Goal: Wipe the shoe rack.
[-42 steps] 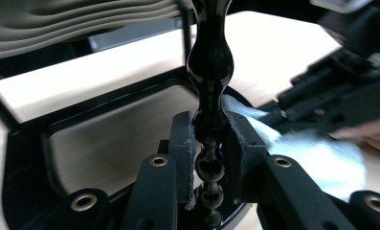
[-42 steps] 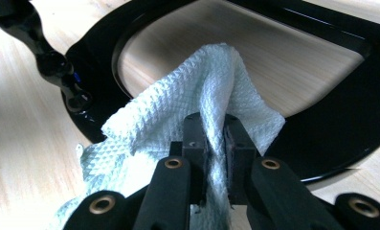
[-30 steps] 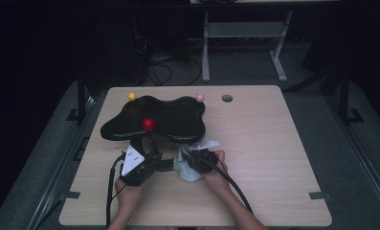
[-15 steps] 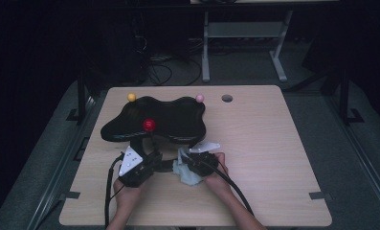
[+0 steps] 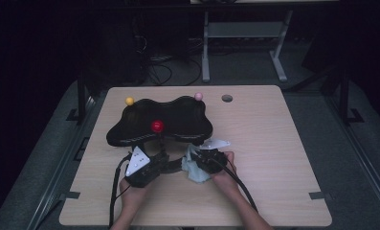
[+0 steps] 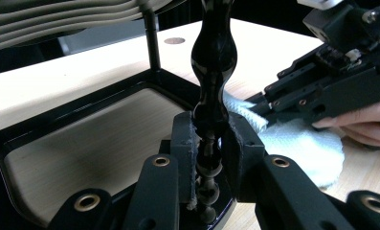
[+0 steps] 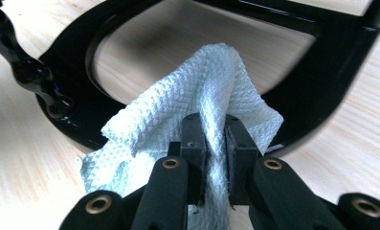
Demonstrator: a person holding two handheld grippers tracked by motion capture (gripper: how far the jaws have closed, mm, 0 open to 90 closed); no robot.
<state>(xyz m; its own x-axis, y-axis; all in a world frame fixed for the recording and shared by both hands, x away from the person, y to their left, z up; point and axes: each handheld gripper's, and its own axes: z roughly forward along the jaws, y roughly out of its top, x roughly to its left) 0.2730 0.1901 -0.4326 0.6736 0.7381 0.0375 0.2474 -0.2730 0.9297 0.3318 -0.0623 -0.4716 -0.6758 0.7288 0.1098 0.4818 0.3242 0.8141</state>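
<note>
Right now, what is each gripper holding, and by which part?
Left gripper: shut on the black turned post of the stand, low down near its base. Right gripper: shut on a bunched fold of the white paper towel.

Left gripper (image 5: 160, 154) jaws clamped; right gripper (image 5: 193, 161) jaws clamped; hands close together.

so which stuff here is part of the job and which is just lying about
In the job:
- black stand, its turned post clamped by the left gripper
- white paper towel pinched in the right gripper

Lying about:
- yellow ball
- pink ball
- table hole
</note>
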